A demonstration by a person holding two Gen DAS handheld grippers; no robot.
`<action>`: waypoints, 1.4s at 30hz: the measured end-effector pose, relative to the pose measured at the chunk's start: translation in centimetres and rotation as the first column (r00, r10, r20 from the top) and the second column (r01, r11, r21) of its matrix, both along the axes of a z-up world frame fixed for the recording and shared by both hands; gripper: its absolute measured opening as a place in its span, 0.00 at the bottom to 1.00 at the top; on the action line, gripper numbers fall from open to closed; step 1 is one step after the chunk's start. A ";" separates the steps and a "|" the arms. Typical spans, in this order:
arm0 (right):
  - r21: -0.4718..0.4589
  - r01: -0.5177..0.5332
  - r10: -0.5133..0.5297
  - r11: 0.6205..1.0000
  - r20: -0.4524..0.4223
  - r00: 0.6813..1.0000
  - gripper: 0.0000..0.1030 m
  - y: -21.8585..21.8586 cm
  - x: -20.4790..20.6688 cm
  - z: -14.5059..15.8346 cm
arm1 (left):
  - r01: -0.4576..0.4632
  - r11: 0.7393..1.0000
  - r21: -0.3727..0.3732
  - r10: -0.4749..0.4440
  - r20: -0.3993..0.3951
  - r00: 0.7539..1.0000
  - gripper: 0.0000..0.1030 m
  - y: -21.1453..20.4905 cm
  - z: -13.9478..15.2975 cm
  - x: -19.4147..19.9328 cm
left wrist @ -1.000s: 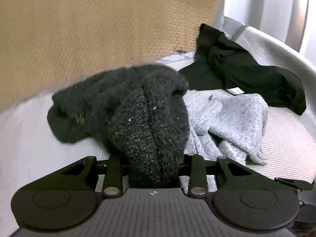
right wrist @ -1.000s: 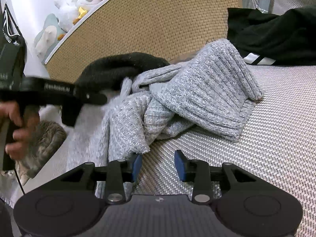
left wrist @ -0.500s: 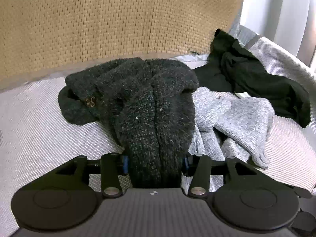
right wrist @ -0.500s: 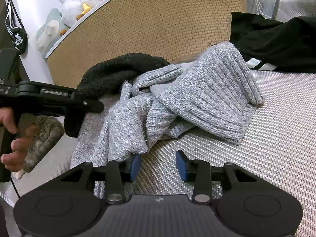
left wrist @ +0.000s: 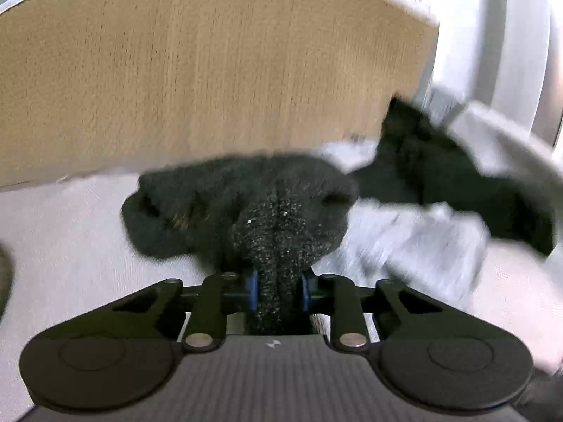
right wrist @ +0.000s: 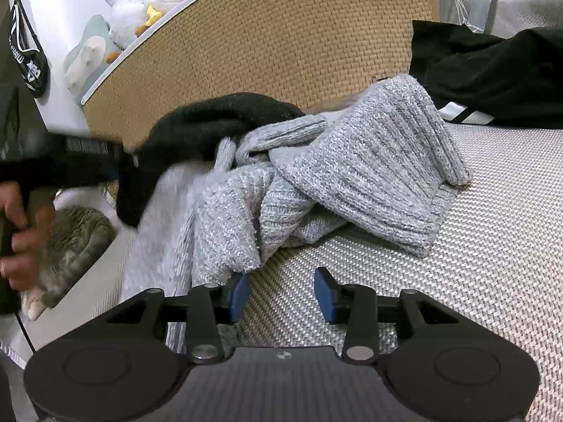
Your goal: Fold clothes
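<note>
Dark knit sweater [left wrist: 281, 211] sits clamped in our left tool [left wrist: 278, 290], beside the grey sweater [right wrist: 352, 183]. Our right tool [right wrist: 281, 290] gapes, empty. A black garment [right wrist: 492, 66] and a woven headboard [right wrist: 281, 45] crowd behind.

Left wrist view is pretty smeared, so the grey knit [left wrist: 415, 242] and black garment [left wrist: 457, 176] are just blobs. The dark knit [left wrist: 281, 232] hides its own pinched end between the left claw [left wrist: 278, 293] pads. Right view crops the hand [right wrist: 17, 225] at the left edge.
</note>
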State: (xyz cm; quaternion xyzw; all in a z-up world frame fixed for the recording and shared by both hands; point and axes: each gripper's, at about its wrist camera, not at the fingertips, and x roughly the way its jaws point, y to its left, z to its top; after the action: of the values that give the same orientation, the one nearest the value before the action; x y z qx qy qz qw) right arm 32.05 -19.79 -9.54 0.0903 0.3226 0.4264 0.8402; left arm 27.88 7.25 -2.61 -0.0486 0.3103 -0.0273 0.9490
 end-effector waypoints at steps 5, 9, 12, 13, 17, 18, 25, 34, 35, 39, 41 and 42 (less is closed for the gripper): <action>0.008 0.000 0.000 1.000 -0.003 1.000 0.45 0.1 0.0 0.0 | -0.002 0.999 -0.037 0.005 0.059 0.998 0.22 -0.5 2.3 1.7; 0.021 -0.001 0.001 1.000 -0.008 1.000 0.46 -0.1 0.0 -0.1 | -0.001 0.998 -0.063 0.007 0.097 0.995 0.22 -1.1 4.0 3.3; 0.035 -0.007 0.007 0.999 0.018 1.000 0.47 -0.1 -0.4 0.1 | 0.046 0.998 -0.042 -0.041 0.104 0.994 0.22 -2.8 4.7 4.5; 0.039 -0.011 0.010 0.999 0.038 0.999 0.47 -0.1 -0.6 0.2 | 0.065 0.997 -0.030 -0.061 0.107 0.992 0.22 -3.5 4.9 4.7; 0.054 -0.028 0.021 0.998 0.122 0.992 0.53 0.0 -1.8 0.8 | 0.127 0.992 0.019 -0.128 0.114 0.985 0.22 -6.3 5.0 5.1; 0.046 -0.029 0.022 0.999 0.158 0.987 0.58 0.2 -2.3 1.0 | 0.138 0.990 0.030 -0.141 0.115 0.983 0.22 -6.7 4.9 5.2; -0.047 -0.050 0.063 0.998 0.338 0.939 0.69 1.7 -5.5 1.4 | 0.170 0.985 0.026 -0.172 0.117 0.978 0.22 -7.4 5.2 6.8; -0.078 -0.063 0.087 0.995 0.360 0.929 0.70 2.0 -6.3 1.2 | 0.114 0.992 -0.045 -0.109 0.116 0.987 0.22 -6.7 6.8 11.0; -0.073 -0.055 0.078 0.996 0.354 0.932 0.70 1.9 -6.2 1.2 | 0.117 0.992 -0.040 -0.111 0.115 0.987 0.22 -7.0 6.9 11.4; -0.044 -0.024 0.036 0.999 0.317 0.948 0.70 1.5 -5.0 0.9 | 0.119 0.992 -0.044 -0.113 0.129 0.985 0.22 -8.2 7.6 13.3; -0.027 -0.014 0.021 1.000 0.294 0.955 0.70 1.2 -4.6 0.8 | 0.115 0.993 -0.037 -0.110 0.127 0.986 0.22 -9.1 7.9 14.2; -0.020 -0.008 0.014 1.000 0.285 0.958 0.70 1.0 -4.4 0.8 | 0.119 0.993 -0.023 -0.116 0.120 0.986 0.22 -9.7 7.8 14.6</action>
State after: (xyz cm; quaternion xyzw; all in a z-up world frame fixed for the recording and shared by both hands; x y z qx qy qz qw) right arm 27.64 -18.74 -8.75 0.0184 0.2026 0.4367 0.8763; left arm 42.48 -2.47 5.24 -0.0428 0.2555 -0.0907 0.9616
